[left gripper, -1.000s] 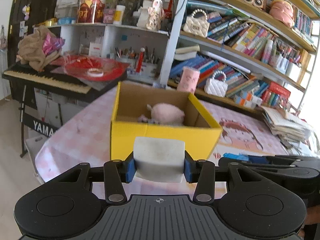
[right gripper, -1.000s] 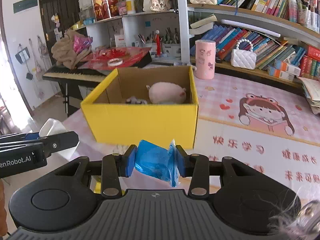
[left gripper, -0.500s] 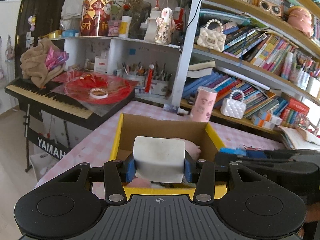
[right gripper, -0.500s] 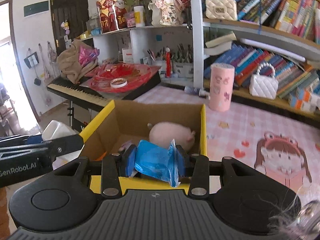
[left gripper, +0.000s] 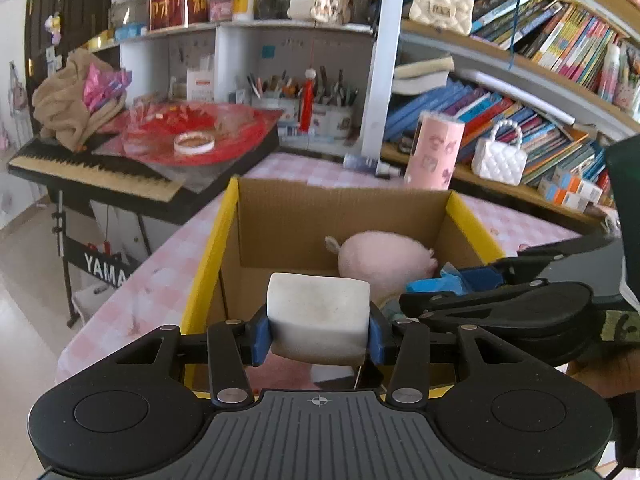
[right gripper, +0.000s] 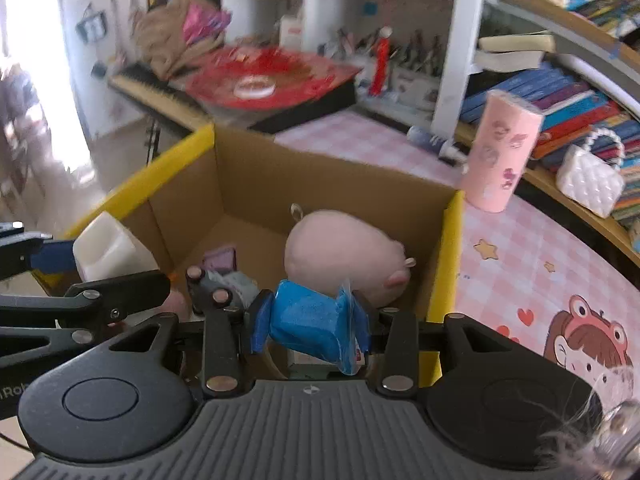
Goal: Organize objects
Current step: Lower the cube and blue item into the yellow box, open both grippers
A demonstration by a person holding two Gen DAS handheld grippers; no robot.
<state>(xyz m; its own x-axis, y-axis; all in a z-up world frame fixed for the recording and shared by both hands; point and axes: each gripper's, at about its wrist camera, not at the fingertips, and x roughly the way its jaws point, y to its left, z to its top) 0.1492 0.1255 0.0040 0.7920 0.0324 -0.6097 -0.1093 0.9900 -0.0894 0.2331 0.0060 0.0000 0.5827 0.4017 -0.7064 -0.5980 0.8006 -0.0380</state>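
A yellow cardboard box [left gripper: 208, 264] [right gripper: 444, 264] stands open on the pink checked table. Inside lie a pink plush pig [left gripper: 380, 256] [right gripper: 344, 252], a small grey toy car [right gripper: 216, 284] and a purple item [right gripper: 220, 258]. My left gripper [left gripper: 318, 330] is shut on a white block [left gripper: 318, 316] over the box's near left part. My right gripper [right gripper: 312, 326] is shut on a blue wrapped packet [right gripper: 308, 324], held over the box's near edge beside the pig. The packet [left gripper: 438, 282] also shows in the left wrist view, and the white block [right gripper: 106, 250] in the right one.
A pink cup [left gripper: 434, 152] [right gripper: 502, 152] stands behind the box. A keyboard piano [left gripper: 92, 172] with red plastic on it sits to the left. Crowded bookshelves [left gripper: 520, 80] with a white handbag [left gripper: 498, 158] run behind. The tablecloth's cartoon print [right gripper: 588, 340] lies to the right.
Both grippers moved forward, from in front of the box to over its opening, each still holding its object. The right gripper has rolled somewhat.
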